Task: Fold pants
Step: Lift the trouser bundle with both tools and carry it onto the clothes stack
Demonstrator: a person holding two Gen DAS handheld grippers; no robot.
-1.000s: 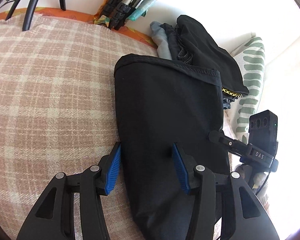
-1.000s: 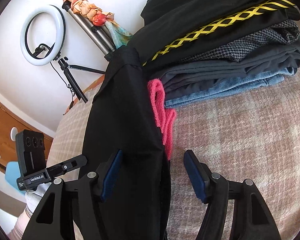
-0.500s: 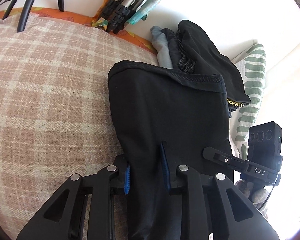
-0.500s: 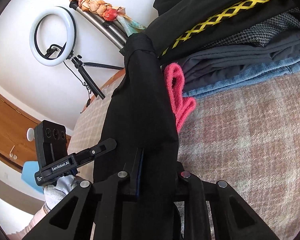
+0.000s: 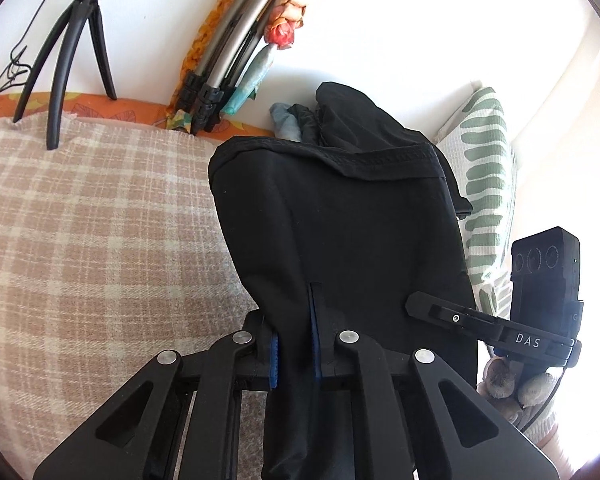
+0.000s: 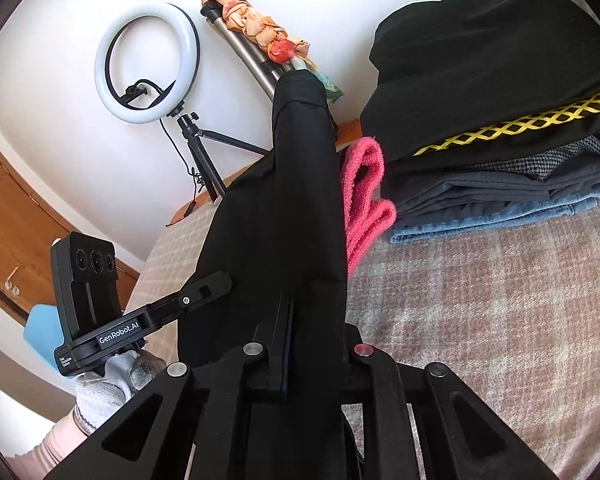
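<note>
The black pants (image 5: 340,224) are folded into a thick panel and held up off the plaid blanket (image 5: 92,232). My left gripper (image 5: 296,344) is shut on the near left edge of the pants, its blue pads pressed into the cloth. My right gripper (image 6: 312,344) is shut on the near right edge of the same pants (image 6: 276,208). The far hem stands up toward the wall. The right gripper's body (image 5: 540,288) shows in the left wrist view, and the left gripper's body (image 6: 88,292) shows in the right wrist view.
A stack of folded clothes (image 6: 496,136) sits on the blanket at the right, with a pink knit item (image 6: 364,196) beside it. A ring light on a tripod (image 6: 148,68) and tripod legs (image 5: 220,68) stand by the wall. A leaf-patterned pillow (image 5: 488,184) lies beyond the pants.
Both grippers went from open around the pants' near edge to shut on it. The pants have since lifted off the blanket and risen toward the wall.
</note>
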